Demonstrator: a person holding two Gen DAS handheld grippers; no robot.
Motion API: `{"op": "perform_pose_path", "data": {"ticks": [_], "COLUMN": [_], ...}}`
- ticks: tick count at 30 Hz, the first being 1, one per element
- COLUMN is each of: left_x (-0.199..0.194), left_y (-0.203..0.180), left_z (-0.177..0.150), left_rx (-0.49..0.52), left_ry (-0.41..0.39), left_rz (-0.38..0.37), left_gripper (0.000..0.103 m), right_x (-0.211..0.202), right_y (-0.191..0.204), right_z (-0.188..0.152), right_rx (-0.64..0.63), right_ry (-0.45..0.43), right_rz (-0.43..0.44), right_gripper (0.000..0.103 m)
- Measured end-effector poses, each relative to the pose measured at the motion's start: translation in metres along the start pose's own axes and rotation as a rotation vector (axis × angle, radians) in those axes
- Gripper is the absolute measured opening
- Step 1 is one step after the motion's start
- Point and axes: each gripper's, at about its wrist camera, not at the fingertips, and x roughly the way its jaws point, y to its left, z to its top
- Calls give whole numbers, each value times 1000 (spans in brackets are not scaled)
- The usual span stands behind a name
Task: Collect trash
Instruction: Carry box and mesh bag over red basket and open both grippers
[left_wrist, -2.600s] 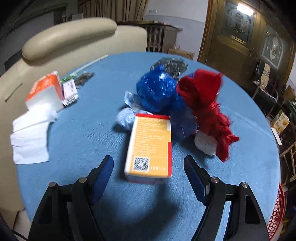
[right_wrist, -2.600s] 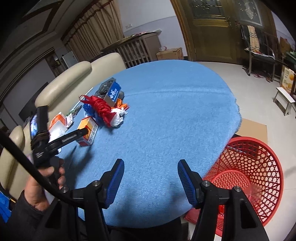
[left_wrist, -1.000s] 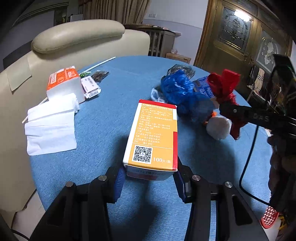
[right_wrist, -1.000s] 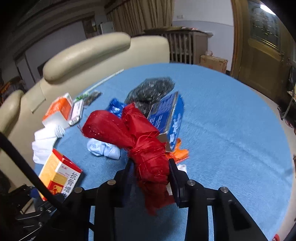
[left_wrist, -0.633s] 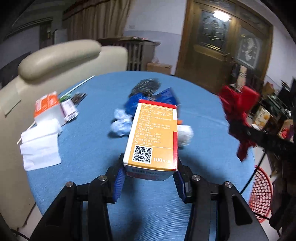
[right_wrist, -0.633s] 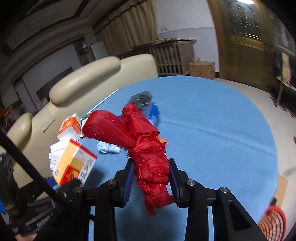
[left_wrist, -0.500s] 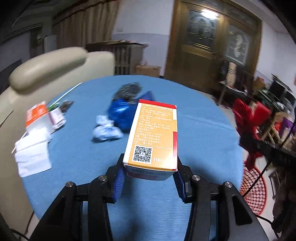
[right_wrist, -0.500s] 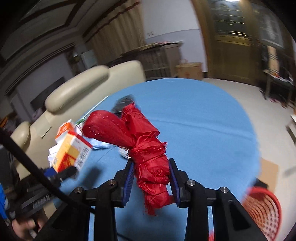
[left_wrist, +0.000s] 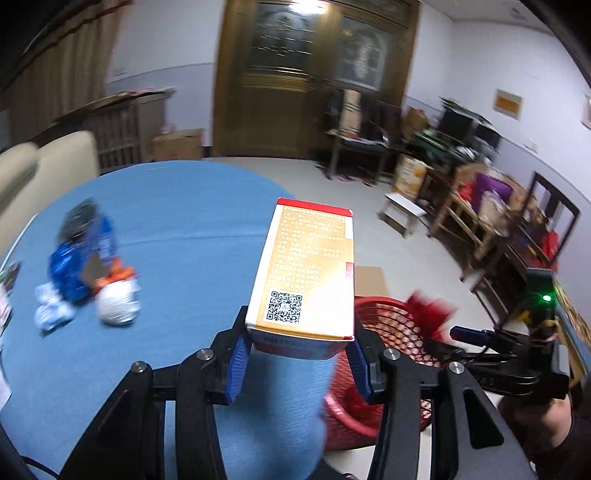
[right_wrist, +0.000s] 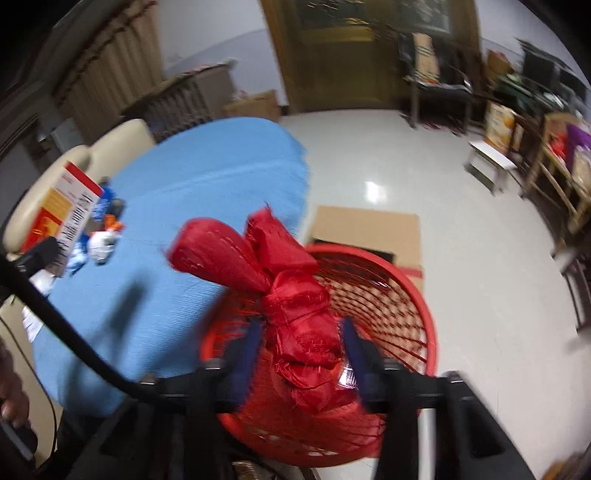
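the right gripper (right_wrist: 301, 347) fingers have just been spreading and stand clear of the crumpled red mesh bag (right_wrist: 291, 299), which hangs between them above the red plastic lattice basket (right_wrist: 413, 295) on the floor: the drop step. the left gripper (left_wrist: 297, 356) fingers clamp an upright orange-and-white cardboard box (left_wrist: 306, 273) over the blue tabletop (left_wrist: 184, 221) edge; next, carry it above the basket and let go.

Both wrist views angled downward, close behind their fingers, sharing blue table (left_wrist: 177, 221) and red basket (right_wrist: 417, 295)
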Motion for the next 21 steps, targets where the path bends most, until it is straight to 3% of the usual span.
{"op": "perform_pose_path", "data": {"ticks": [1, 6, 13, 16, 21], "left_x": [5, 27, 66, 84, 80], "left_y": [-8, -45, -90, -99, -85], "left_z": [1, 4, -2, -8, -10], "left_rx": [17, 83, 173, 214, 159], "left_ry": [10, 55, 140, 198, 217], "left_rz": [-13, -66, -111, -83, -80], "left_gripper": [49, 49, 51, 79, 79], "right_x": [2, -12, -55, -70, -86], "right_y": [-5, -27, -64, -74, -72], "right_z": [0, -1, 4, 9, 14], "right_rx": [16, 63, 176, 197, 194], "right_ry": [9, -35, -167, -206, -233], "right_rz": [-8, -14, -24, -26, -11], "right_gripper": [79, 79, 79, 79, 79]}}
